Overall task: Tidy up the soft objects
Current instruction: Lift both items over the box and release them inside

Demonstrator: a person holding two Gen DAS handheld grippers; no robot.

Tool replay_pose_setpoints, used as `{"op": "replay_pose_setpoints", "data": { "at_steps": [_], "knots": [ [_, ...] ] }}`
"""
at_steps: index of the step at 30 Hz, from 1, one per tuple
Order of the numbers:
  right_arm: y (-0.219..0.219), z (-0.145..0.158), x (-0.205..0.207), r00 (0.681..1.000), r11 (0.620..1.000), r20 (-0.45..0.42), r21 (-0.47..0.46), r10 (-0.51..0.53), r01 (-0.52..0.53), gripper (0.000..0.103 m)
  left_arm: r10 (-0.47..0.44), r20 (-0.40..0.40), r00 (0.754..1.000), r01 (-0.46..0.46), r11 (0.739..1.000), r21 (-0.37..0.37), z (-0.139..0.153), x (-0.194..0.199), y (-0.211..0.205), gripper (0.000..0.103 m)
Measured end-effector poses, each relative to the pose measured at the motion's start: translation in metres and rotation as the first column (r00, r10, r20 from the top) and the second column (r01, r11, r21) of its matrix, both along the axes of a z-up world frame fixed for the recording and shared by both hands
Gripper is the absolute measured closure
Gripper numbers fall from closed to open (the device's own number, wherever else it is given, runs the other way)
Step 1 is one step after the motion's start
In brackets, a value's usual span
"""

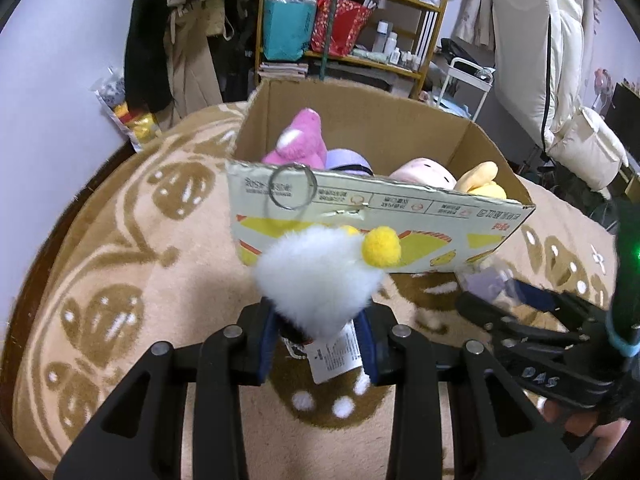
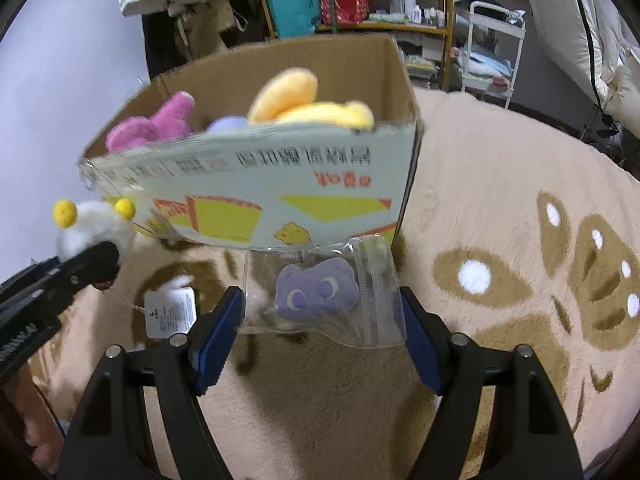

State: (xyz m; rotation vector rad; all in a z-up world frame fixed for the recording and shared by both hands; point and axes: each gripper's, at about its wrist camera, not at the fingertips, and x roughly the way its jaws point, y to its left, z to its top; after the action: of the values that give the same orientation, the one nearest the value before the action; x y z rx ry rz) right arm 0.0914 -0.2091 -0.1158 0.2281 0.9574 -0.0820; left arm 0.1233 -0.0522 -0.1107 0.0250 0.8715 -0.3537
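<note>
Here the white plush seemingly points its keyring boxward.

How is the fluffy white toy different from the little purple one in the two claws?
The white toy is bare fluff with yellow pompoms, a key ring and a paper tag; the purple toy is flat and sealed in a clear bag. The white one is pinched narrowly; the purple one's bag is held wide. Both are held just short of the box.

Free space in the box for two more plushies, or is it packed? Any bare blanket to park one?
Cardboard box: crowded at the near wall, with pink plush, purple one and yellow plush side by side. The far inner wall shows bare above them. Blanket right of the box is bare, as is the patch left of it.
</note>
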Motion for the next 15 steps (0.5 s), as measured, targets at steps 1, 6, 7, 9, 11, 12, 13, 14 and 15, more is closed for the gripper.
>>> {"op": "replay_pose_setpoints", "data": {
  "at_steps": [1, 6, 7, 9, 11, 12, 13, 14, 15],
  "knots": [
    [-0.004, 0.002, 0.000, 1.000, 1.000, 0.011, 0.006, 0.003, -0.003, 0.023, 0.009, 0.011, 1.000, -0.009, 1.000, 0.008, 0.002, -0.002, 0.002, 0.070],
    [-0.012, 0.023, -0.009, 0.995, 0.999, 0.096, 0.037, 0.003, -0.006, 0.023, 0.033, 0.065, 0.997, -0.033, 0.999, -0.007, 0.017, -0.011, 0.010, 0.070],
    [-0.014, 0.031, -0.009, 0.994, 0.999, 0.114, 0.043, 0.004, -0.009, 0.023, 0.034, 0.079, 0.996, -0.033, 0.999, -0.010, 0.021, -0.012, 0.012, 0.070],
    [-0.013, 0.047, -0.007, 0.990, 0.999, 0.140, 0.045, 0.008, -0.014, 0.023, 0.046, 0.116, 0.992, -0.044, 0.999, -0.019, 0.029, -0.015, 0.014, 0.070],
    [-0.013, 0.053, -0.007, 0.986, 0.999, 0.164, 0.040, 0.015, -0.022, 0.023, 0.068, 0.145, 0.987, -0.064, 0.997, -0.030, 0.036, -0.016, 0.019, 0.070],
    [-0.014, 0.056, -0.008, 0.984, 0.999, 0.175, 0.035, 0.017, -0.024, 0.023, 0.073, 0.153, 0.986, -0.068, 0.997, -0.035, 0.039, -0.016, 0.021, 0.070],
    [-0.014, 0.059, -0.008, 0.983, 0.999, 0.183, 0.034, 0.019, -0.026, 0.023, 0.076, 0.162, 0.984, -0.071, 0.997, -0.038, 0.042, -0.016, 0.023, 0.070],
    [-0.014, 0.061, -0.008, 0.981, 0.999, 0.191, 0.036, 0.019, -0.026, 0.023, 0.081, 0.175, 0.981, -0.075, 0.996, -0.040, 0.045, -0.016, 0.025, 0.070],
    [-0.015, 0.064, -0.007, 0.980, 0.999, 0.198, 0.039, 0.018, -0.026, 0.023, 0.084, 0.181, 0.980, -0.077, 0.996, -0.041, 0.048, -0.016, 0.025, 0.070]
  ]
}}
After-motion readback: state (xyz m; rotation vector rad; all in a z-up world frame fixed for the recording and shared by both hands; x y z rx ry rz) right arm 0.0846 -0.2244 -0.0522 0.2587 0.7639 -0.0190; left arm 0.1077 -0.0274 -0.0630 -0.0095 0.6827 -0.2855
